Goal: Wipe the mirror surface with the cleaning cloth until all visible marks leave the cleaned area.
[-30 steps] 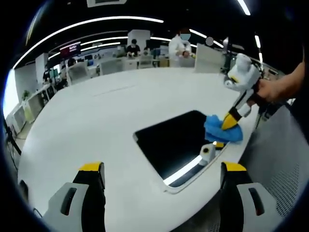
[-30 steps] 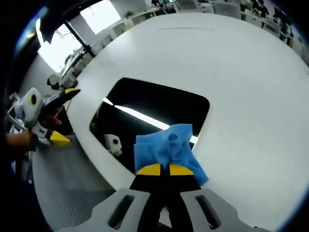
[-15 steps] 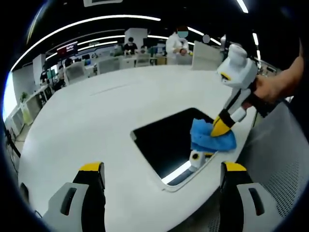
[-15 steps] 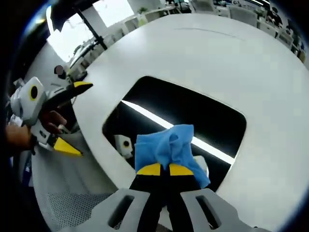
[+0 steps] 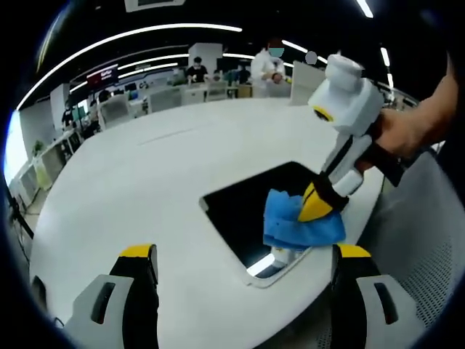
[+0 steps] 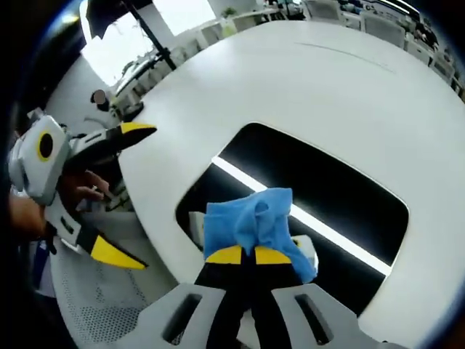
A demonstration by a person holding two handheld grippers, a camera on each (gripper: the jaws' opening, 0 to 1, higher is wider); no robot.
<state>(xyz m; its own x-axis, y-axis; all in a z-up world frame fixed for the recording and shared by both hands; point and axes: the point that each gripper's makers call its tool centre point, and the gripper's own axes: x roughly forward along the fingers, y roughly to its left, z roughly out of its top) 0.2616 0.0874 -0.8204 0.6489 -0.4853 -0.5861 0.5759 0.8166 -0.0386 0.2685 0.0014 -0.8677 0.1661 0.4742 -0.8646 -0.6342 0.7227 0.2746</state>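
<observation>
A dark rectangular mirror (image 5: 251, 211) (image 6: 320, 182) lies flat in the white table, reflecting ceiling light strips. My right gripper (image 6: 242, 254) is shut on a bunched blue cleaning cloth (image 6: 251, 222), which rests on the mirror near its edge closest to the person. In the left gripper view that same cloth (image 5: 294, 222) sits on the mirror's near right part, under the right gripper's yellow tips (image 5: 316, 207). My left gripper (image 5: 243, 254) hangs open over the table's near edge with nothing between its jaws. It also appears at the left of the right gripper view (image 6: 116, 196), open, held by a hand.
The large white oval table (image 5: 131, 182) stretches far behind the mirror. Grey mesh flooring or chair fabric (image 5: 421, 240) lies beyond the table's near edge. Desks, chairs and people (image 5: 269, 65) fill the office background.
The right gripper has slid the blue cloth along the mirror, further in from its edge and towards the left gripper. The left gripper has stayed open and nearly still.
</observation>
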